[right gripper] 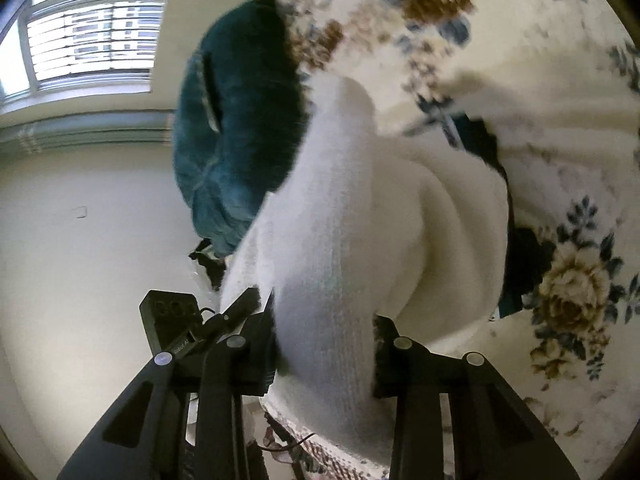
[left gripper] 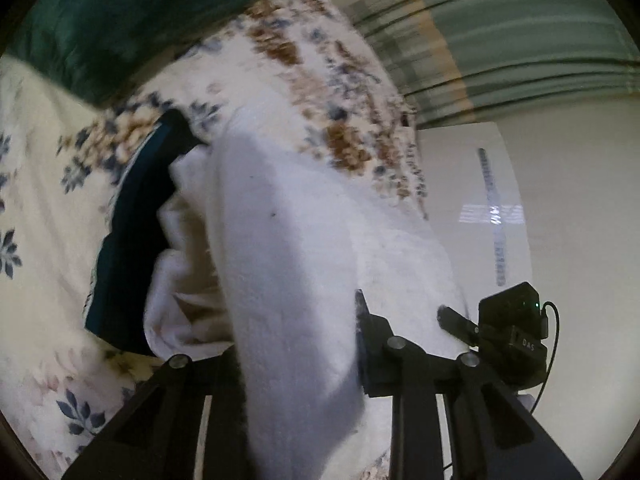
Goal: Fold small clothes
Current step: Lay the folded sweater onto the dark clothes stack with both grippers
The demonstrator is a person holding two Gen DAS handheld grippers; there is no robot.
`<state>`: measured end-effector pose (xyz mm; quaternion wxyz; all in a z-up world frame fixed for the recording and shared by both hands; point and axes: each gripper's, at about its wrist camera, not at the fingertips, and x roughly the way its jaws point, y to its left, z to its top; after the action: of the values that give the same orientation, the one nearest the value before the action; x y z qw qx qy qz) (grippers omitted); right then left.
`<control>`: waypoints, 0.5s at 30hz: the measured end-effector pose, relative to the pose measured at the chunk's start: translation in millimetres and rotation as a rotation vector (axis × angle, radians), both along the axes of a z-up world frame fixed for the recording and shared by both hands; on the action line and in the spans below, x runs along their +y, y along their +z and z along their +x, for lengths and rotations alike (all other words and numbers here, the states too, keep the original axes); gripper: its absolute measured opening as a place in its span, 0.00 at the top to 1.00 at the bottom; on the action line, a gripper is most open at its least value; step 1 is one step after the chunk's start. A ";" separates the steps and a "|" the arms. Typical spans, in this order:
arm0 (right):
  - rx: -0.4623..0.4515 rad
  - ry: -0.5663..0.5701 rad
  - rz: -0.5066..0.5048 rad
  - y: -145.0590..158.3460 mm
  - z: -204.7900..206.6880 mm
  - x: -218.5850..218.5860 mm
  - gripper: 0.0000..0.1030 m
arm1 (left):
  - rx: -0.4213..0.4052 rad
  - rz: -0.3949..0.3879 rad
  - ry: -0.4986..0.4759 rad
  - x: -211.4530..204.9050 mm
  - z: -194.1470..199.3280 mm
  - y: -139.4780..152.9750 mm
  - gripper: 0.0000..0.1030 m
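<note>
A white knitted garment (left gripper: 280,220) hangs bunched between both grippers above a floral bedspread (left gripper: 40,160). My left gripper (left gripper: 298,340) is shut on one edge of it; the cloth drapes over and hides the left finger. My right gripper (right gripper: 324,340) is shut on another edge of the white garment (right gripper: 360,220), which bulges up and covers both fingertips. A dark teal folded garment (left gripper: 132,220) lies on the bed under the white one, also seen in the right wrist view (right gripper: 516,264).
A dark green cushion (left gripper: 120,20) sits at the head of the bed, also in the right wrist view (right gripper: 240,120). A white floor (left gripper: 560,240) lies beyond the bed edge. A window (right gripper: 88,40) is on the far wall.
</note>
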<state>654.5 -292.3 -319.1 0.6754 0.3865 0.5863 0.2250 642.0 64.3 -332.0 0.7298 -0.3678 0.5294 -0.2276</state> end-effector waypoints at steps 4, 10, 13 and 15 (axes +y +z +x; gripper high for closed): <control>-0.069 -0.011 0.007 45.4 4.5 -2.5 0.66 | -0.034 -0.001 -0.007 -3.1 7.8 38.1 0.79; -0.157 -0.013 0.039 92.4 17.4 3.3 0.66 | -0.076 0.010 -0.004 3.0 25.4 73.1 0.79; -0.179 -0.019 0.039 87.0 21.8 8.7 0.66 | -0.114 0.052 -0.013 7.6 36.6 72.4 0.78; -0.174 -0.017 0.029 64.5 21.2 12.9 0.66 | -0.108 0.073 -0.021 10.5 39.7 51.6 0.78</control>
<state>675.7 -279.4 -254.6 0.7200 0.3802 0.5188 0.2604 681.6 74.8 -280.4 0.7679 -0.3225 0.5012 -0.2350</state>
